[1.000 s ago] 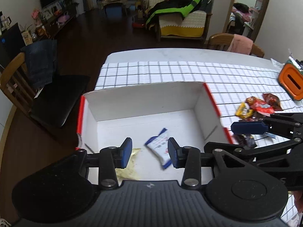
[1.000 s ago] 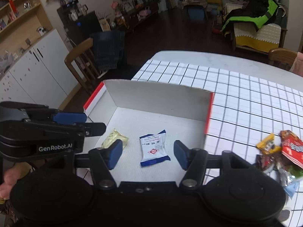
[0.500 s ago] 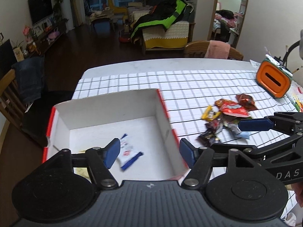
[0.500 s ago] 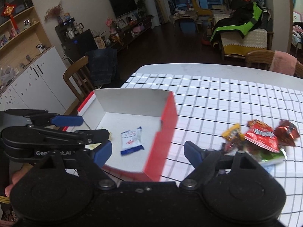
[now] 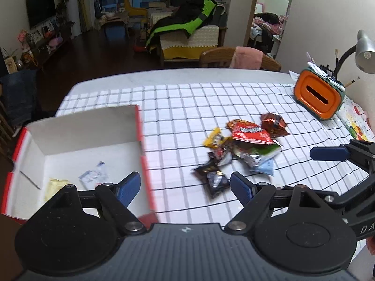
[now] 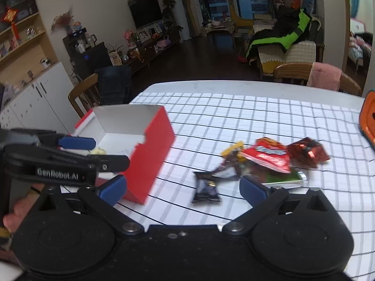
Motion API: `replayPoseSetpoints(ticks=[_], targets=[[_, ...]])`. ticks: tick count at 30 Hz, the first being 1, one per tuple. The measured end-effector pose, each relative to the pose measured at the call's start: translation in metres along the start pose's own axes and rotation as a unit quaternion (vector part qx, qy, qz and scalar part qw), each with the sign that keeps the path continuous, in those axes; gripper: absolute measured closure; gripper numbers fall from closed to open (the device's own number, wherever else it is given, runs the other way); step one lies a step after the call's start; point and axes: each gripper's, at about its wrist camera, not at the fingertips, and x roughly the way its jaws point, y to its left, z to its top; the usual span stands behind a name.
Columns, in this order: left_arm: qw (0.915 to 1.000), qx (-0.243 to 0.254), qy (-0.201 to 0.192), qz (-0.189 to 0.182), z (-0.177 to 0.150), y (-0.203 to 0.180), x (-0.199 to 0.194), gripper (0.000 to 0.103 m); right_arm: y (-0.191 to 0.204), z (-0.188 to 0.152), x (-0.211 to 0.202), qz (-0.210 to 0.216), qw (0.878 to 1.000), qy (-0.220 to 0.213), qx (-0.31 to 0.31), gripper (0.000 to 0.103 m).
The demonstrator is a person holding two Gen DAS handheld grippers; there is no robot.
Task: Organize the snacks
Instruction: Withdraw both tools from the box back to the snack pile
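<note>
A red-and-white box [image 5: 138, 126] [image 6: 150, 161] stands at the table's left. Inside lie a blue-white packet [image 5: 93, 175] and a yellow packet [image 5: 56, 185]. A pile of snack packets lies on the checked cloth: a red one [image 5: 250, 133] [image 6: 269, 157], a dark red one [image 5: 273, 124] [image 6: 307, 152], a yellow one [image 5: 213, 138], a green one [image 6: 281, 178], a pale blue one [image 5: 264, 166] and a dark one [image 5: 212, 180] [image 6: 206, 187] nearest me. My left gripper [image 5: 185, 187] is open and empty by the box's right wall. My right gripper [image 6: 182, 187] is open and empty around the dark packet, above the cloth.
An orange holder [image 5: 316, 96] with pens stands at the back right beside a desk lamp [image 5: 363, 49]. Wooden chairs [image 5: 241, 58] [image 6: 89, 93] stand at the far and left table edges. The checked cloth [image 5: 211, 98] covers the table.
Both grippers have swung right, from over the box toward the snack pile, and their jaws have opened wider. The blue-white packet stays in the box.
</note>
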Motion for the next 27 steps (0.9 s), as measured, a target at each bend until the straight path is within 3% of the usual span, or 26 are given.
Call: replayPoseSetpoints(ticks=[9,27], targets=[[0.9995,-0.004,0.030,0.012,-0.003,-0.038,0.044,0.018,-0.042,-0.036,0.008,-0.014,0.995,0.037,-0.089,0.000],[0.9894,-0.042,0.134,0.039,0.008,-0.052,0.147,0.018,-0.097,-0.066,0.089,0.050,0.976,0.132,-0.165,0.004]])
